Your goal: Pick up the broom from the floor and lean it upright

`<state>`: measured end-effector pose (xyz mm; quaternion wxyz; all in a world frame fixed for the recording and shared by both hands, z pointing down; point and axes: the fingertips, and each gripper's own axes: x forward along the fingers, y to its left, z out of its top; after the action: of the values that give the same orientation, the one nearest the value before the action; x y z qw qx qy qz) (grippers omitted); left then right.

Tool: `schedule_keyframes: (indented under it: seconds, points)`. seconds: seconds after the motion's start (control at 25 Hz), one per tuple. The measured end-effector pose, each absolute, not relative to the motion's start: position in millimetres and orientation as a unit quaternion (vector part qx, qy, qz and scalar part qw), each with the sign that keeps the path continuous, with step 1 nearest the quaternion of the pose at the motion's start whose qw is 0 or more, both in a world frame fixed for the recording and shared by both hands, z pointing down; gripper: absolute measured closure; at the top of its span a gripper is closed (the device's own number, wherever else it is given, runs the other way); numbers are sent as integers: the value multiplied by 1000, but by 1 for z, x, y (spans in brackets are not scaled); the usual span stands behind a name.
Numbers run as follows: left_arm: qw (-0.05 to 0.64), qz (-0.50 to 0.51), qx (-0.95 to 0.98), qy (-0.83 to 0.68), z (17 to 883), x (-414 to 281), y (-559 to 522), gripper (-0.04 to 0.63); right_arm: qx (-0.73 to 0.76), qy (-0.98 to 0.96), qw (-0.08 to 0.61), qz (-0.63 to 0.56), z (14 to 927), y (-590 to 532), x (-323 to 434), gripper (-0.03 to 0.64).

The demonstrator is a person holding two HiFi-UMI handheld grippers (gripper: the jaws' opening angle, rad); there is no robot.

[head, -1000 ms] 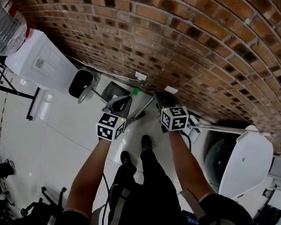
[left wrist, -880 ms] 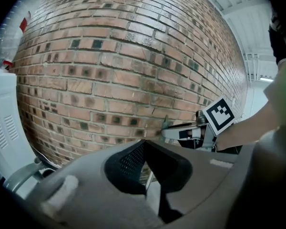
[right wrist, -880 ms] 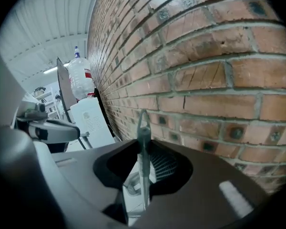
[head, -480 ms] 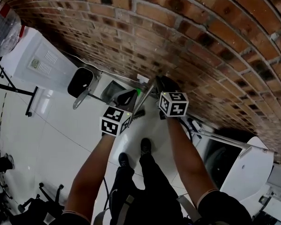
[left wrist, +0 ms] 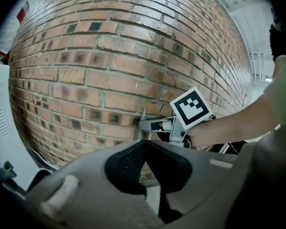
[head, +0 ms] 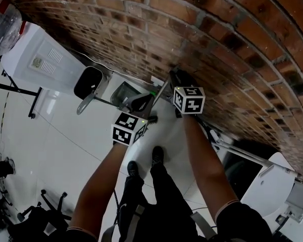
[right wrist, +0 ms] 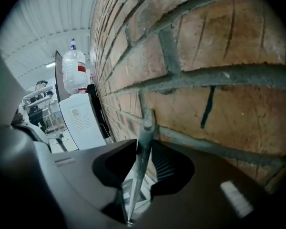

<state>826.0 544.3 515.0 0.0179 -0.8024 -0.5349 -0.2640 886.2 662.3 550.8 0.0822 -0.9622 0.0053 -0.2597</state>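
The right gripper (right wrist: 144, 148) has the broom handle (right wrist: 145, 128) standing between its jaws. The jaws have just been opening, and the ridged pad (right wrist: 164, 168) on the side away from the water dispenser (right wrist: 81, 120) shows clear of the shaft, so the grip looks slack rather than clamped. The handle's top end touches the brick wall (right wrist: 219, 42) at a mortar line, and the shaft slants down and away from the wall. Its lower part is cut off by the jaws, so the broom head cannot be made out. The left gripper (left wrist: 143, 144) faces the same wall a little farther out, with its jaw tips together and nothing between them. Each gripper's cube shows only black-and-white square markers, no lettering. Along the wall stands the white dispenser with a bottle (right wrist: 75, 70) on top. The bottle's red label and the dispenser's small panel label are too small to read.
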Motion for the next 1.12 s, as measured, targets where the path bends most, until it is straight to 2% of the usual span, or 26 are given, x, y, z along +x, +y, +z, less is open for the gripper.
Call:
schedule_keyframes:
  seconds: [0.08, 0.24, 0.44, 0.56, 0.68, 1.12]
  points:
    - [20, -264, -805, -532, 516, 829, 543, 595, -961, 9, 80, -263, 553, 662, 888, 504]
    - [17, -261, -810, -524, 515, 836, 544, 595, -958, 18, 101, -266, 558, 658, 881, 383]
    - [13, -254, -816, -519, 502, 836, 542, 595, -960, 29, 117, -253, 540, 647, 856, 387]
    - [9, -244, -819, -519, 484, 833, 537, 595, -967, 46, 119, -220, 505, 638, 839, 465]
    - [-2, -220, -824, -522, 455, 826, 529, 595, -974, 70, 116, -183, 461, 625, 822, 600]
    - [-16, -163, -823, -543, 347, 790, 486, 595, -986, 114, 44, -111, 322, 564, 774, 612]
